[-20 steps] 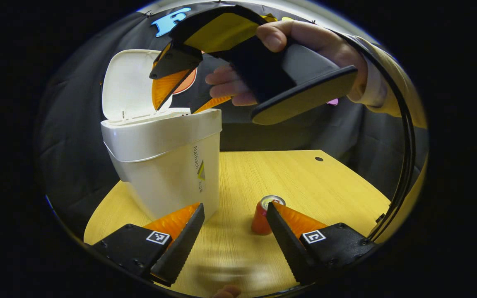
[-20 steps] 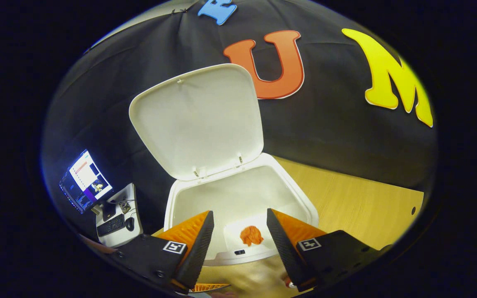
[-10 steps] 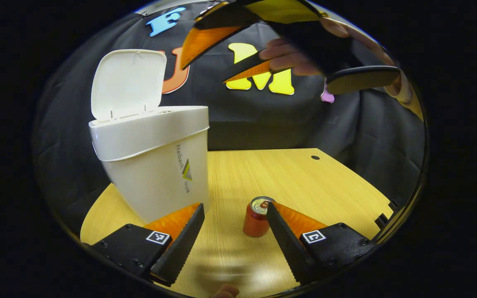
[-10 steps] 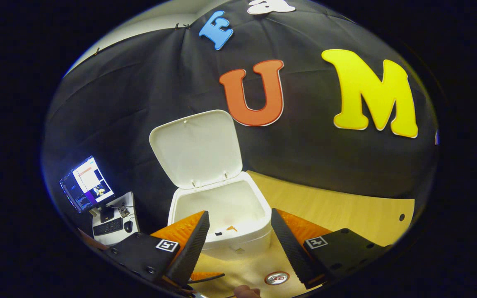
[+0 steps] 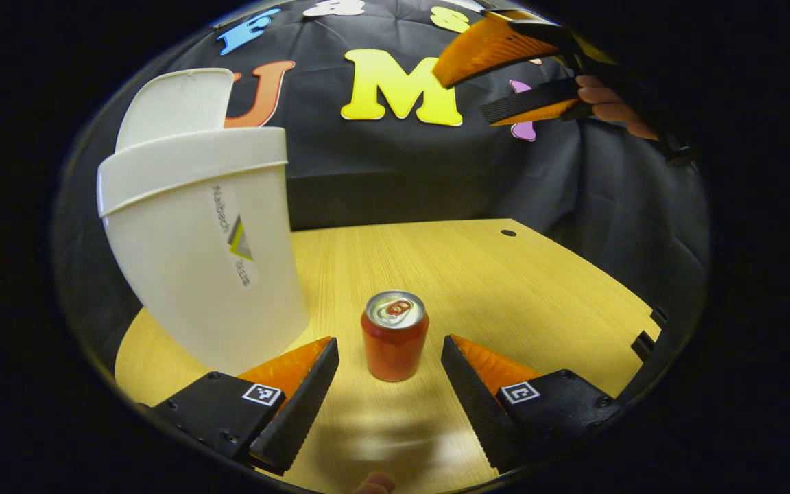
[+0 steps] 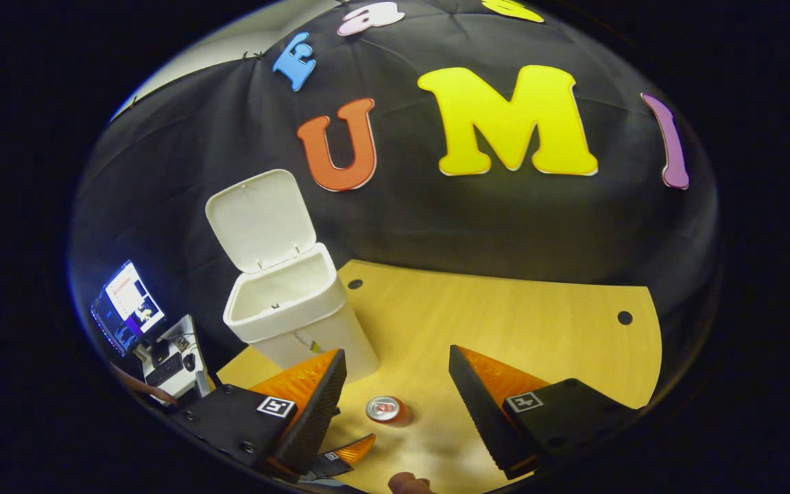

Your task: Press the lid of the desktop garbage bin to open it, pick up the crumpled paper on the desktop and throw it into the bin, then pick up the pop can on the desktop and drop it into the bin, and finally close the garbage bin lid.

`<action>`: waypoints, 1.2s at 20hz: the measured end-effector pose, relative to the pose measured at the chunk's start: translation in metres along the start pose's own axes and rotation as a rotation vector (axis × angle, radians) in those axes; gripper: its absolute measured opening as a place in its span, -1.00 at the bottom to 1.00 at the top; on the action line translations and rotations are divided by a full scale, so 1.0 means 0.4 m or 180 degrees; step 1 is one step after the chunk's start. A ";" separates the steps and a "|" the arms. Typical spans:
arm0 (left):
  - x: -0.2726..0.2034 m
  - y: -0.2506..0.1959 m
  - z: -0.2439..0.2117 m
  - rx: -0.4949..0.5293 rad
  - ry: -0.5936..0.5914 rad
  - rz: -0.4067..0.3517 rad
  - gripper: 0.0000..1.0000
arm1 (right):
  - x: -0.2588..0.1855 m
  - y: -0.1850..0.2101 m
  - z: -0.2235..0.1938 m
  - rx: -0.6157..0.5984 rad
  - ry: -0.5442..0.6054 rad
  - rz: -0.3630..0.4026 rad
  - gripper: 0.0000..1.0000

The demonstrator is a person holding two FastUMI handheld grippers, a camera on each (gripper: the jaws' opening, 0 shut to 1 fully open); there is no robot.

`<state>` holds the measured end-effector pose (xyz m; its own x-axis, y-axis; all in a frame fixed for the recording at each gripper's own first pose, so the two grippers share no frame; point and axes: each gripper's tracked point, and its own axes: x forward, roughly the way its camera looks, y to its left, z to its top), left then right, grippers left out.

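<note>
Hiding the bin (image 5: 196, 233) interior, its near wall.

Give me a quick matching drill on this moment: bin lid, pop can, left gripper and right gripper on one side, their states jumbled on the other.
1. bin lid
2. pop can
3. left gripper
4. right gripper

A. upright on the table, between open fingers
B. raised above the table, open, holding nothing
C. flipped up
D. low at the table, open around the can

Pairs: 1-C, 2-A, 3-D, 4-B

Black cloth wall (image 6: 505, 219) is hanging behind the light wooden desk (image 6: 518, 322); a lit monitor (image 6: 123, 307) is glowing beside a keyboard (image 6: 165, 369).
</note>
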<state>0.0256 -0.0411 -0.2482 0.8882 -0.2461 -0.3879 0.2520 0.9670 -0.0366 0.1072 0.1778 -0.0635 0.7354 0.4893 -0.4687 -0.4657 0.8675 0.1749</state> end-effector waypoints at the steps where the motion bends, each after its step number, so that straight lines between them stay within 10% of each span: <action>1: 0.014 -0.007 -0.012 0.0003 0.0021 0.0000 0.99 | -0.013 -0.031 -0.014 0.0061 0.0035 -0.0071 0.90; 24: 0.127 -0.039 -0.017 -0.0138 0.0098 -0.0217 0.73 | -0.082 -0.271 -0.174 0.0322 0.0415 -0.0750 0.90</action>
<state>0.0643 -0.0681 -0.2737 0.8572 -0.3099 -0.4113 0.2940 0.9502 -0.1033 0.0993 0.0614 -0.1275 0.7451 0.2632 -0.6129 -0.2332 0.9637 0.1304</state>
